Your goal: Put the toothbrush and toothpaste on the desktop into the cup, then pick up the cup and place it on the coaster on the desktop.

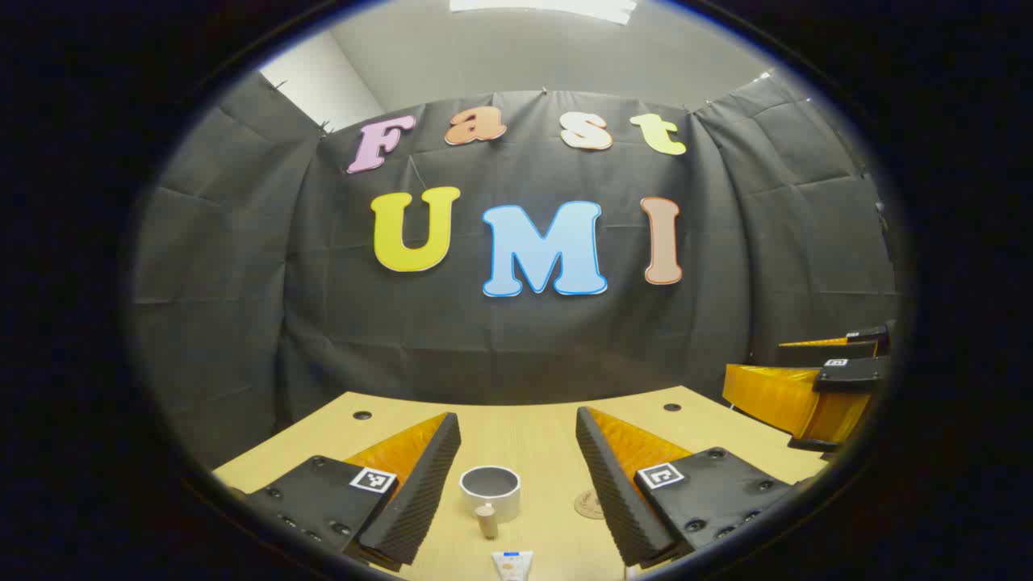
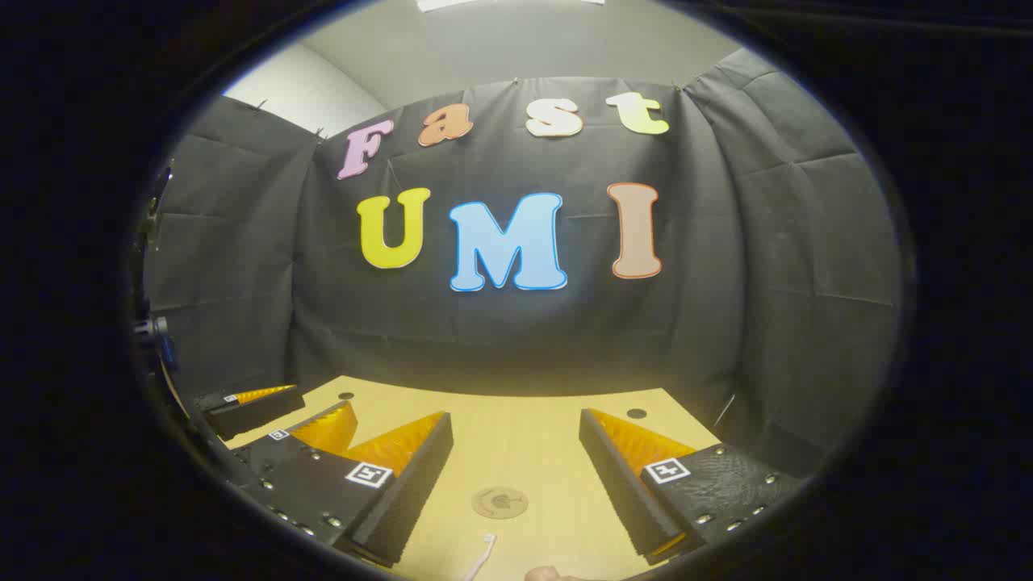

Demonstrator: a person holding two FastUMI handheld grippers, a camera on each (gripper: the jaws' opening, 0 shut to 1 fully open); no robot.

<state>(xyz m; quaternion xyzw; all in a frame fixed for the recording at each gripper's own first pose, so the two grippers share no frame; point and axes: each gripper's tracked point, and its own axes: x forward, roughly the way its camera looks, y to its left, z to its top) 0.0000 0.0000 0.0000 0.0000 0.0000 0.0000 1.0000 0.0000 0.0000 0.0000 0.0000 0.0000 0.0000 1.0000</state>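
My left hand-held gripper [image 1: 516, 484] hangs released above the worktop [image 1: 533, 432], fingers wide apart. Between them stands the white cup [image 1: 490, 491], with the toothpaste tube [image 1: 512, 565] lying just in front of it, cap toward the cup. The round coaster [image 1: 589, 505] lies near the cup's right. My right hand-held gripper [image 2: 516, 484] is released too, the coaster [image 2: 499, 502] between its fingers and the toothbrush [image 2: 479, 557] nearer the camera.
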